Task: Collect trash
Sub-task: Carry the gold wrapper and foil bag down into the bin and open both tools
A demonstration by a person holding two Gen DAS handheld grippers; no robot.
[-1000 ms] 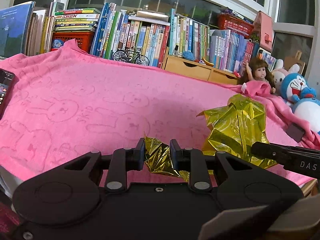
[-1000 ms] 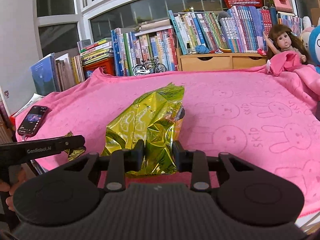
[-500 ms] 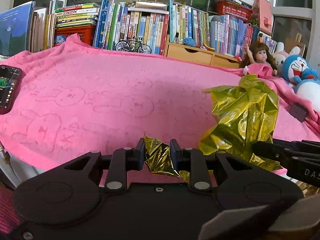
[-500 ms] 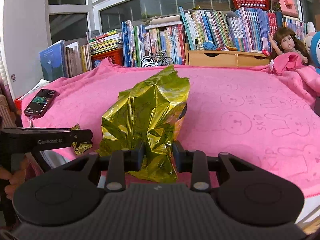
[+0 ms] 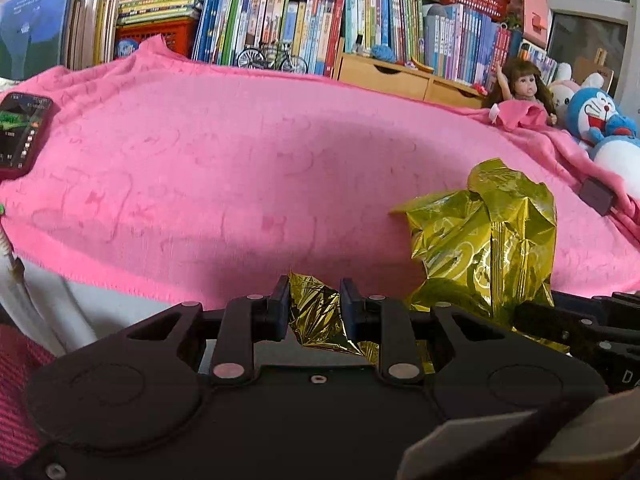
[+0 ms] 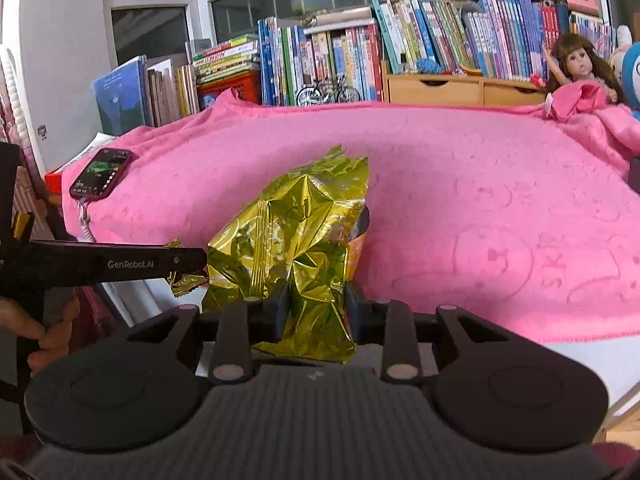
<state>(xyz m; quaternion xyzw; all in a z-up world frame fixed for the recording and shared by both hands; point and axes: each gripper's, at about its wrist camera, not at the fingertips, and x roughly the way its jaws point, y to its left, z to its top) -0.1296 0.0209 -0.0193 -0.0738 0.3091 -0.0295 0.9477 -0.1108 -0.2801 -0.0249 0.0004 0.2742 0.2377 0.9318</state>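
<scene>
My left gripper (image 5: 314,300) is shut on a small crumpled gold foil scrap (image 5: 320,318), held beyond the front edge of the pink towel (image 5: 240,168). To its right hangs a large crumpled gold snack bag (image 5: 488,240), gripped by the other tool. In the right wrist view my right gripper (image 6: 314,300) is shut on that large gold bag (image 6: 296,240), which stands up between the pads. The left gripper (image 6: 188,262) reaches in from the left there, with the small foil scrap (image 6: 184,280) in its tip. A person's hand (image 6: 36,320) holds it.
A phone (image 6: 102,174) lies on the towel's left corner. Books (image 5: 280,28), a toy bicycle (image 5: 272,58) and a wooden drawer box (image 5: 400,78) line the back. A doll (image 5: 520,88) and plush toys (image 5: 600,120) sit at the right. A small black block (image 5: 596,196) rests on the towel.
Both grippers have drawn back toward the front edge of the towel and sunk a little, each still holding its foil piece. The towel and phone now sit farther away.
</scene>
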